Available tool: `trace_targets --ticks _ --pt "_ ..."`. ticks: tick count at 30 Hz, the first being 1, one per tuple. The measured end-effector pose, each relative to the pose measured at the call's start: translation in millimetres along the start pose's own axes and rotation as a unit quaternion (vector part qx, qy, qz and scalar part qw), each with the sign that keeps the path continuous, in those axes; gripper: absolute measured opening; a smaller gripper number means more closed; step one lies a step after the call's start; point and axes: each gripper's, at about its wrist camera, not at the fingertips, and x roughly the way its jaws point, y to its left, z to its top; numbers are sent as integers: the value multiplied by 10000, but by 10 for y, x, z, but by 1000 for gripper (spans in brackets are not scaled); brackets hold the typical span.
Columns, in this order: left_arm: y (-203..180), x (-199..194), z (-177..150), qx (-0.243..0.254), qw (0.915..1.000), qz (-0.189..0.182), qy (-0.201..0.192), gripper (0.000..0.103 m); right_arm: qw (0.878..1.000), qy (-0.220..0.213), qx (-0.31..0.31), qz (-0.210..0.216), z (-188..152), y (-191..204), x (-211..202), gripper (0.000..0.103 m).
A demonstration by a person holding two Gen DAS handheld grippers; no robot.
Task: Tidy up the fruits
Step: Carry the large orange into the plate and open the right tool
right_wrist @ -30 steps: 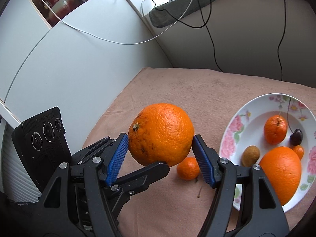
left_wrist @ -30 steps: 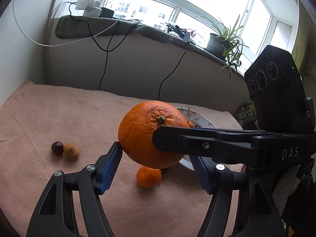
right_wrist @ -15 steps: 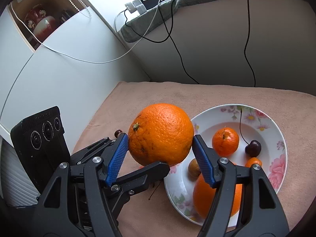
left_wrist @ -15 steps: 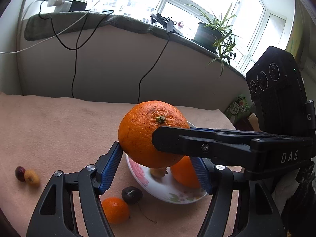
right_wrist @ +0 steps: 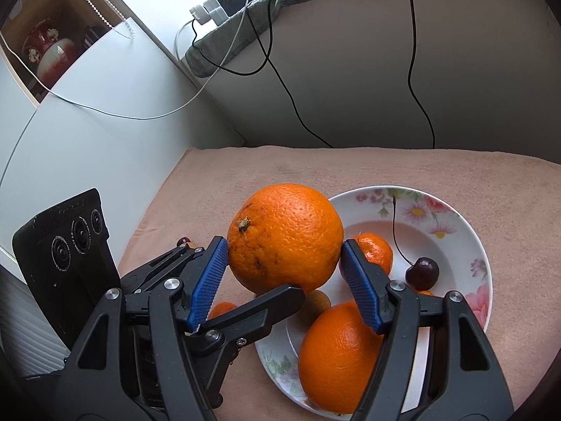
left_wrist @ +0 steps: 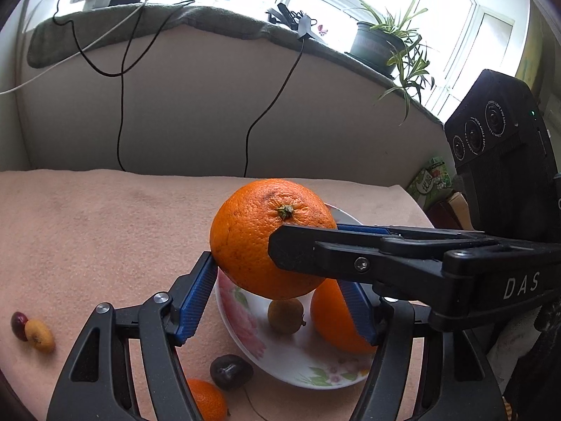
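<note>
With both the left gripper (left_wrist: 277, 294) and the right gripper (right_wrist: 284, 280) clamped on the big orange (right_wrist: 284, 238) at frame centre above the plate (right_wrist: 466, 242), lower it together into the open patch (mind the cherry (right_wrist: 422, 273)), then release evenly.

A large orange (right_wrist: 284, 236) is being clamped between the blue pads (right_wrist: 207, 284) of the right gripper (right_wrist: 284, 286) above the rim of a floral plate (right_wrist: 470, 231), where a second orange (right_wrist: 338, 354), a mandarin (right_wrist: 377, 251) and a cherry (right_wrist: 421, 273) are lying.
</note>
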Motion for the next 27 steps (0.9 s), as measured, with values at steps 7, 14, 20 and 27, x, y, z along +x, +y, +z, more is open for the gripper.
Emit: trace_targets --ticks 7,14,20,27 --pt "18 32 6 -34 9999 92 -29 69 9999 -135 35 -59 -18 -17 -41 70" --pt "18 -32 -15 70 9998 196 -72 69 9995 -269 -39 -183 -36 35 -164 70" --pt "-13 -154 -44 176 9995 219 -117 69 9985 -447 1 -305 -97 82 -303 70" --pt "22 -398 -152 196 9988 384 -239 69 9910 -776 -160 -1079 -234 319 -544 80"
